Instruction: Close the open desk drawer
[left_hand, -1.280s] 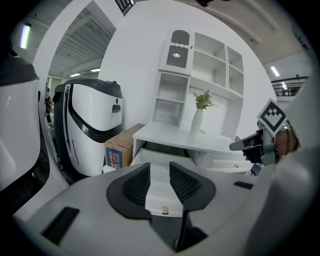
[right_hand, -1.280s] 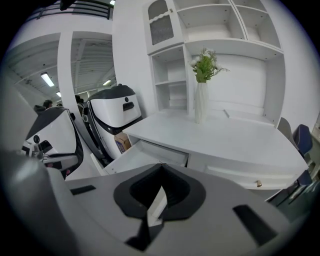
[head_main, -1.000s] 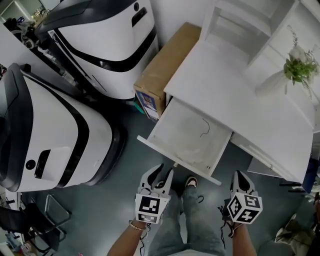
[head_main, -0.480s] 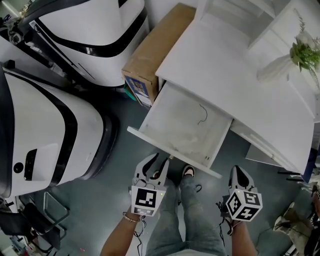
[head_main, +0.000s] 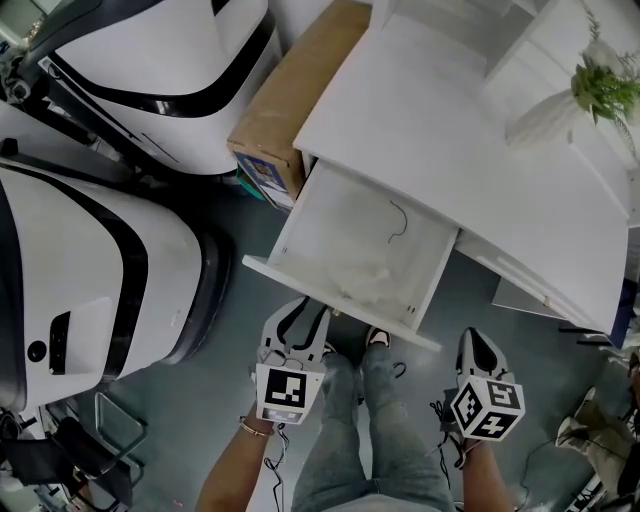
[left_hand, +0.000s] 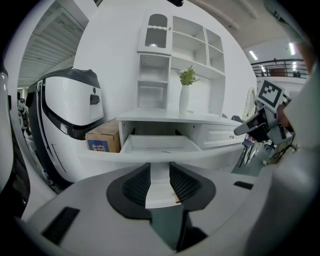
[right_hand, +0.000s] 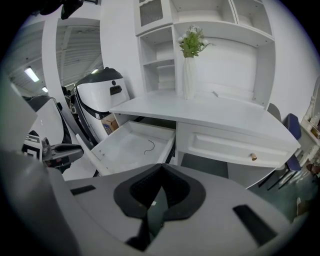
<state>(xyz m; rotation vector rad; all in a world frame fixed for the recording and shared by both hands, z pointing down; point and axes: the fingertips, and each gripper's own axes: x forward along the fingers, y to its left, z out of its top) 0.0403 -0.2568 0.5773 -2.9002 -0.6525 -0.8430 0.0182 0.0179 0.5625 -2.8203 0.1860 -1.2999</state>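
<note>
Currently, our left gripper (head_main: 300, 312) has its jaws parted and nothing clamped. The front panel of the open white desk drawer (head_main: 335, 297) shows in the gap, just ahead of the tips. We cannot tell whether the tips touch it. Our right gripper (head_main: 472, 342) is closed on nothing and hangs apart from the drawer, to its right.

Hazards:
- The left gripper faces the panel left of its middle, so a push there may skew the drawer and jam it.
- The parted tips may slip under the panel's lower edge.
- A hard shove may jolt the white desk (head_main: 430, 120) and tip the slim white vase of green sprigs (head_main: 560, 108).
</note>
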